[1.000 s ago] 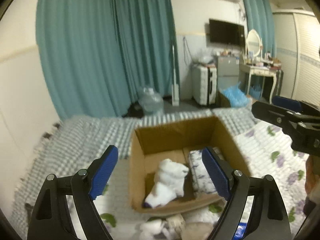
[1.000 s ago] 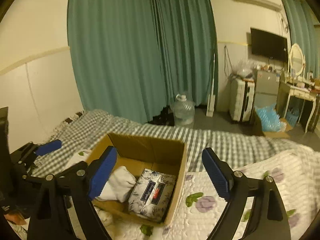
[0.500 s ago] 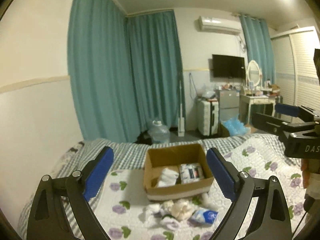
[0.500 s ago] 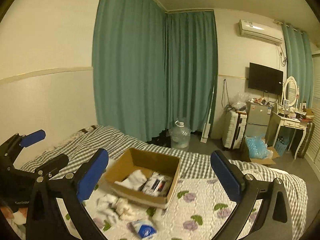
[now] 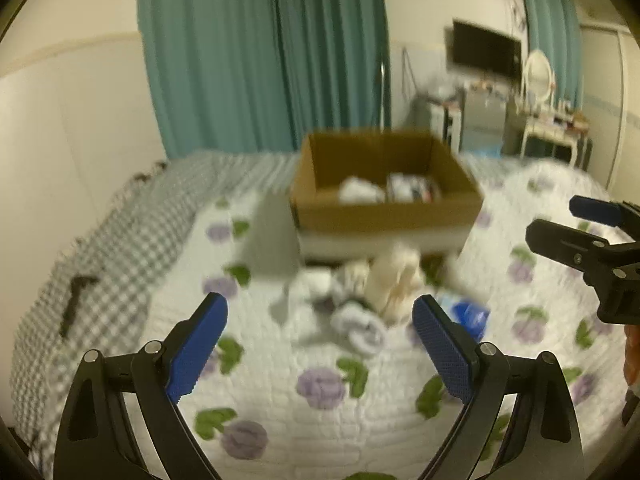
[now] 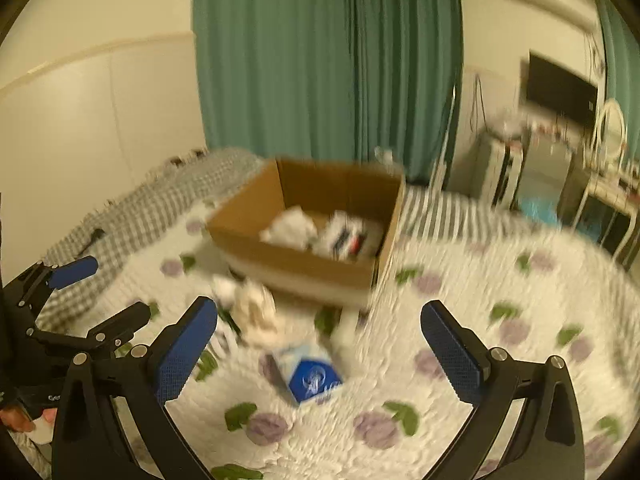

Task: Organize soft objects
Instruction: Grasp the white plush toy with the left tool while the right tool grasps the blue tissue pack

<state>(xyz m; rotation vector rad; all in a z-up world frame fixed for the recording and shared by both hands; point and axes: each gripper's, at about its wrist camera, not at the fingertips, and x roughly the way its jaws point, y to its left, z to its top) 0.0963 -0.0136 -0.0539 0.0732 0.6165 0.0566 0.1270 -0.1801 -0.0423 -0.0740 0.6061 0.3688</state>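
A brown cardboard box stands on the flowered quilt and holds a white cloth and a patterned tissue pack. In front of it lie several soft things: white socks, a cream plush and a blue-and-white tissue pack. My left gripper is open and empty, just short of the pile. My right gripper is open and empty over the blue pack. Both views are blurred.
The flowered quilt lies over a grey checked blanket at the left. A wall runs along the left side. Teal curtains, a TV, a dresser and appliances stand beyond the bed.
Both grippers first pulled back and up from the box, then came down toward the pile in front of it. Both stay open and empty.
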